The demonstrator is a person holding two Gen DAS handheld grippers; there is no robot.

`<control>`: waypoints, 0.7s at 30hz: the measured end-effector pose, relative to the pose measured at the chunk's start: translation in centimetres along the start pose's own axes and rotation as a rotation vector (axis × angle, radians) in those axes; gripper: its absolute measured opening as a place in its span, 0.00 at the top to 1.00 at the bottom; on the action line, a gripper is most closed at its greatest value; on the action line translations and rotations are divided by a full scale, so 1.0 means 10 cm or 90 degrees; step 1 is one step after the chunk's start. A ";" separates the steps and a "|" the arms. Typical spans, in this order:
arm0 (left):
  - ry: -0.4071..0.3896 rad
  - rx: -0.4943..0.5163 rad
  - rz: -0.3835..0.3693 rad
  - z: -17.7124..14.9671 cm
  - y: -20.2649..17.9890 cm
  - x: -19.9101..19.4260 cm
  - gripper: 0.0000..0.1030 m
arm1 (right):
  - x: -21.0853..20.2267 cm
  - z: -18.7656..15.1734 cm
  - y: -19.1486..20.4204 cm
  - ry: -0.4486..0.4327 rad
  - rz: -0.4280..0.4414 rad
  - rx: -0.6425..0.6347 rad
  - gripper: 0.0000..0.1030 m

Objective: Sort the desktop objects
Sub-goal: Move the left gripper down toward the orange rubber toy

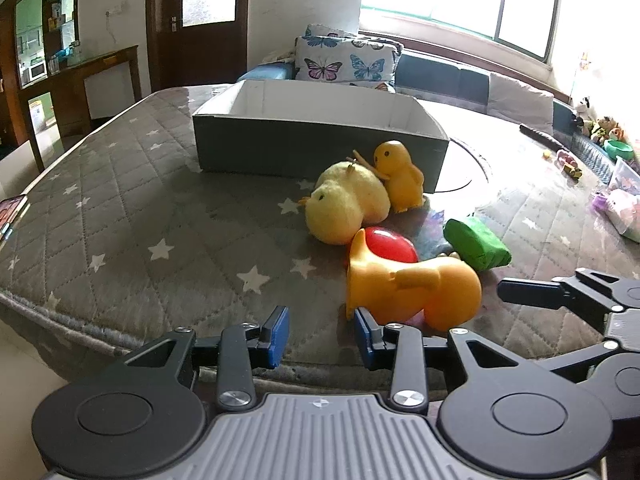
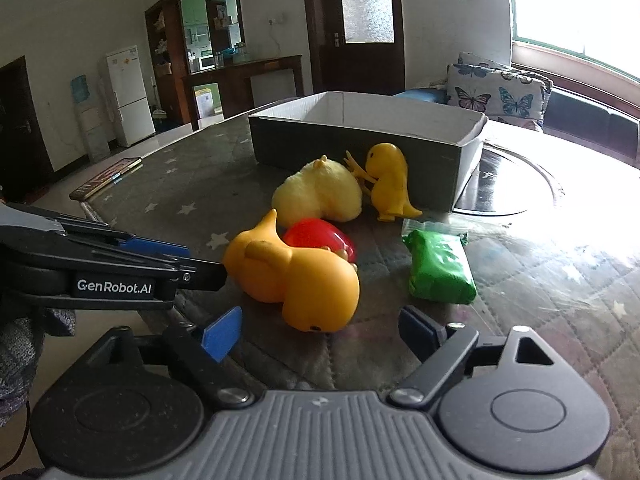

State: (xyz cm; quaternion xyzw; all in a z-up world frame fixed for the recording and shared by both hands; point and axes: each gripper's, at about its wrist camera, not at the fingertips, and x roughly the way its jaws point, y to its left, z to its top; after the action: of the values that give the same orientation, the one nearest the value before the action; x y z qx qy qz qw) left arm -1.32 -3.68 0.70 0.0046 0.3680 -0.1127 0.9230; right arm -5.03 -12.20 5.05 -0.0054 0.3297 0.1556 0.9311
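A large orange duck toy [image 1: 412, 284] [image 2: 296, 276] lies on its side on the star-patterned table cover. Behind it are a red toy [image 1: 390, 246] [image 2: 320, 238], a fluffy yellow chick [image 1: 346, 204] [image 2: 318, 196] and a small standing orange dinosaur [image 1: 400, 174] [image 2: 390, 178]. A green packet [image 1: 476, 242] [image 2: 438, 268] lies to the right. An open grey box [image 1: 316, 146] [image 2: 360, 148] stands behind them. My left gripper [image 1: 322, 336] is open and empty, its right finger close to the duck's base. My right gripper [image 2: 320, 334] is open and empty, just in front of the duck.
A phone [image 2: 106, 178] lies at the table's left edge. Small toys and containers [image 1: 612, 184] sit at the far right. A dark round inset [image 2: 512, 188] lies right of the box. A sofa with butterfly cushions [image 1: 344, 58] is behind the table.
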 end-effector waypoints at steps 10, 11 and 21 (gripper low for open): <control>-0.016 -0.021 -0.036 0.12 0.05 -0.06 0.64 | 0.08 0.05 -0.01 0.001 0.010 0.001 0.26; -0.017 -0.025 -0.042 0.14 0.06 -0.07 0.64 | 0.08 0.05 -0.01 0.001 0.009 0.000 0.28; -0.005 -0.070 -0.101 0.33 0.14 0.05 0.64 | 0.12 0.10 -0.04 0.003 0.024 0.007 0.43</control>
State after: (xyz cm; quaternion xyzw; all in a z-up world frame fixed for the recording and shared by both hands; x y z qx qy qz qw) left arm 1.54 -2.73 2.62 -0.0756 0.3688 -0.1651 0.9116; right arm -3.40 -12.08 5.01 0.0057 0.3325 0.1713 0.9274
